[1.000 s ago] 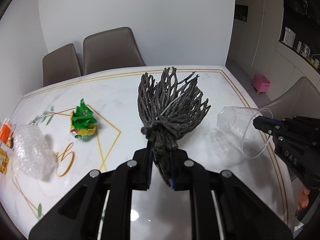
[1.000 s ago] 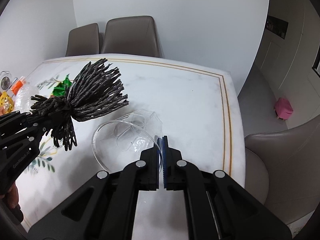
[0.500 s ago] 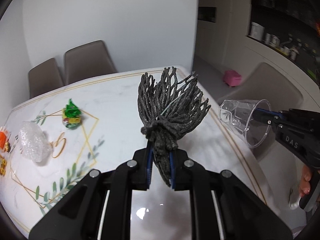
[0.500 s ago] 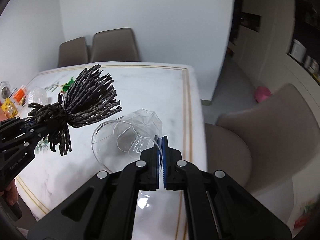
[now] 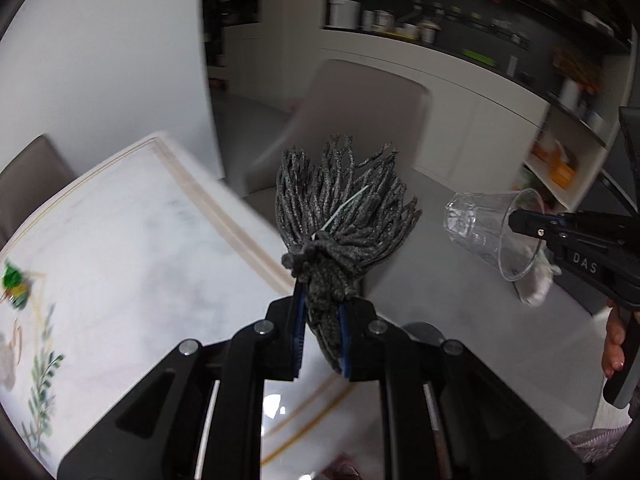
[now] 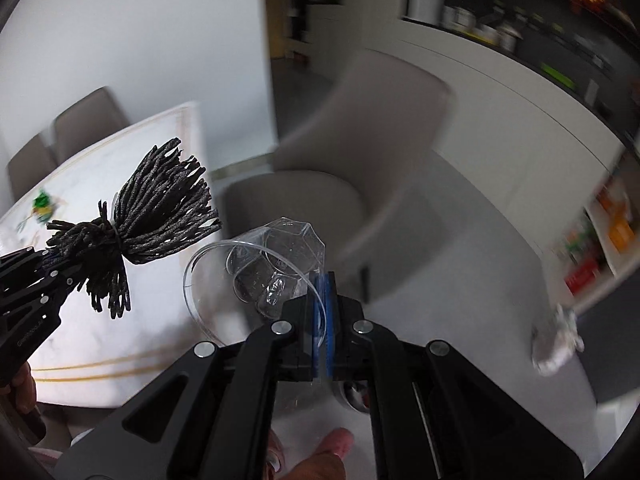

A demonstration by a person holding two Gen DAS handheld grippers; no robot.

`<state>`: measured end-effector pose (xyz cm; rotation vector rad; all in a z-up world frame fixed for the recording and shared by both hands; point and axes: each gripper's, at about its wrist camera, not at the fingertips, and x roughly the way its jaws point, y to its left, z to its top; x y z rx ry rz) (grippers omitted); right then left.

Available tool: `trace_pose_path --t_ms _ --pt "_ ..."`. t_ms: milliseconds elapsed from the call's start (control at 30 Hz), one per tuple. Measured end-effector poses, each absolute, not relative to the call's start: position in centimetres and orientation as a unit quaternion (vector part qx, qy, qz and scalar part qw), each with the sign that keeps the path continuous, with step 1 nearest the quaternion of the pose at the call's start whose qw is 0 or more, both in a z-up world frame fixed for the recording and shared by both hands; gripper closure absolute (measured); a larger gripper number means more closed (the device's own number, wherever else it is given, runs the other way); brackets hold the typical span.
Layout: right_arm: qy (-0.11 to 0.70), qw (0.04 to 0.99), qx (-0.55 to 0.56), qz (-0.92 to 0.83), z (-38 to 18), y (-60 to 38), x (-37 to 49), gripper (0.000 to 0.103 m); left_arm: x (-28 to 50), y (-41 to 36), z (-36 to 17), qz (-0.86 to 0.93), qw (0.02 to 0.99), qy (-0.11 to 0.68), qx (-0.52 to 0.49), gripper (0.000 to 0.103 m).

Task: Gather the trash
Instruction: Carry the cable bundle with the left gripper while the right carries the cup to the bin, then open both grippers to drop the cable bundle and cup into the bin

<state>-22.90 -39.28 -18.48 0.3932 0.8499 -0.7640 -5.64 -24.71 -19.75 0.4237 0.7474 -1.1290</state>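
My left gripper [image 5: 320, 316] is shut on a dark grey tassel of cords [image 5: 344, 216], held in the air past the marble table's corner. The tassel also shows in the right wrist view [image 6: 160, 216], with the left gripper [image 6: 44, 264] at the left edge. My right gripper [image 6: 320, 292] is shut on the rim of a clear plastic cup [image 6: 276, 264], tipped on its side above the floor. The cup [image 5: 488, 232] and right gripper [image 5: 520, 220] show at the right of the left wrist view.
The white marble table [image 5: 140, 240] lies to the left, with a green wrapper [image 5: 14, 284] on it. A beige chair [image 6: 360, 160] stands ahead beside the table. A crumpled white piece [image 6: 558, 340] lies on the grey floor. Kitchen counter and shelves [image 5: 440, 48] run behind.
Both grippers have swung right, away from the table, toward the chair and floor. Each keeps its hold: tassel in the left, cup in the right.
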Motion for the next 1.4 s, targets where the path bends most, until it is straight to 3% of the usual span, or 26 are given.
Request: trace_pose_path --t_ms 400,933,1033,1100,1400 --pt "0.426 0.781 0.225 -0.397 -23.4 -45.7 -36.3 0.101 -18.1 -35.9 -25.4 -0.567 0.694 0.369 0.246 0.089" --pt "0.465 0.739 0.275 -0.404 -43.8 -50.6 -42.2 0.101 -24.4 -44.7 -49.2 -0.577 0.627 0.416 0.317 0.088" --pt "0.471 0.731 0.281 -0.406 -47.2 -50.9 -42.5 0.101 -24.5 -44.4 -51.8 -0.584 0.618 0.414 0.323 0.080" --pt "0.474 0.727 0.283 -0.408 -48.4 -50.8 -42.2 0.101 -24.7 -44.8 -53.5 -0.589 0.612 0.413 0.327 0.063" --pt "0.481 0.728 0.287 -0.397 -52.7 -52.0 -41.2 0.101 -25.2 -45.7 -55.9 -0.587 0.602 0.426 0.334 0.050"
